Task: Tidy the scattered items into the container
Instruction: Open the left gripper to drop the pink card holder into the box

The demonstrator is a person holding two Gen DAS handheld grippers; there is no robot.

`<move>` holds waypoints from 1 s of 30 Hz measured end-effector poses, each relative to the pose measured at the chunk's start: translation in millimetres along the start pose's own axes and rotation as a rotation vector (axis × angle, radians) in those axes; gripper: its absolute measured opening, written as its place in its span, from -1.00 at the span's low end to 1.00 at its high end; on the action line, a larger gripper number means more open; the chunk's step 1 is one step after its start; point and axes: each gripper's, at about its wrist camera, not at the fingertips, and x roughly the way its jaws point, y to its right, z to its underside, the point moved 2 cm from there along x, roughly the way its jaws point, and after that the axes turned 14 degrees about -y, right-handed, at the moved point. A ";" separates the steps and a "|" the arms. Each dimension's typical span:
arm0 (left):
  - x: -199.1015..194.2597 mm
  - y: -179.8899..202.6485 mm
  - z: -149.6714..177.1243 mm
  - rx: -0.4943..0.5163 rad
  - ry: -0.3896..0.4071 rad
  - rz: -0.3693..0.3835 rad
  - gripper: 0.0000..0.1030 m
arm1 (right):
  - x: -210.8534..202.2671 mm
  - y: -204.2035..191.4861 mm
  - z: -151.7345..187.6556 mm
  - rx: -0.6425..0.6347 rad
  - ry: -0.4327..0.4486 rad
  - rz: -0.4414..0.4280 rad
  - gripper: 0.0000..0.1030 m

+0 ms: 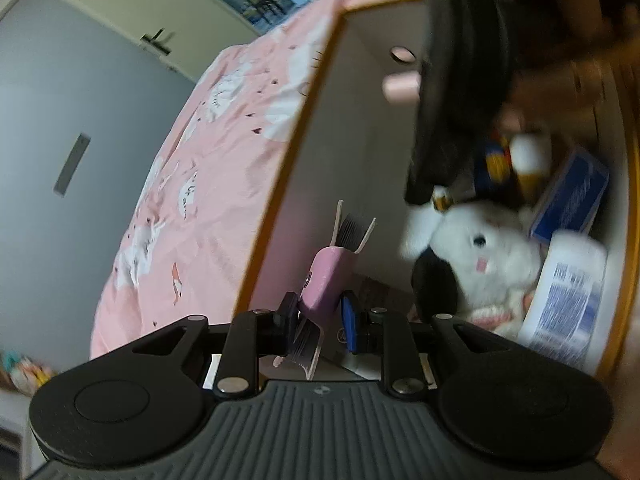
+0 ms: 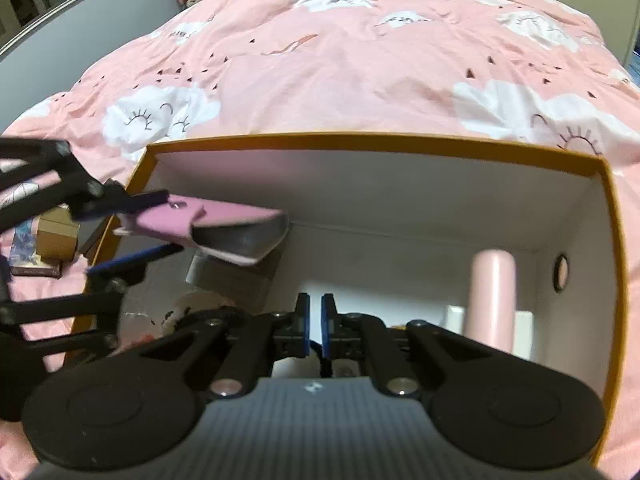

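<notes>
Right wrist view: right gripper low inside the orange-rimmed box, fingers nearly together, pinching nothing. Beyond, at left — left gripper clamped on pink notebook, over the box's left edge. Farther back — pink bedspread.

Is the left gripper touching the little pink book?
Touching. In the right wrist view, the left gripper has one finger pressed on top of the pink book and the other underneath, holding it over the orange box.
</notes>
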 end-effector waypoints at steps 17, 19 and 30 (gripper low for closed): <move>43.8 -2.0 1.9 -0.103 -0.104 0.141 -0.23 | -0.2 -5.4 17.9 0.052 0.015 -0.004 -0.56; 42.7 -11.6 2.1 -0.158 -0.102 0.195 0.03 | 0.7 -7.3 18.4 0.044 0.015 -0.002 -0.55; 24.7 -44.7 9.1 -0.385 -0.081 0.390 0.15 | 7.2 -18.8 7.1 0.013 0.002 -0.057 -0.56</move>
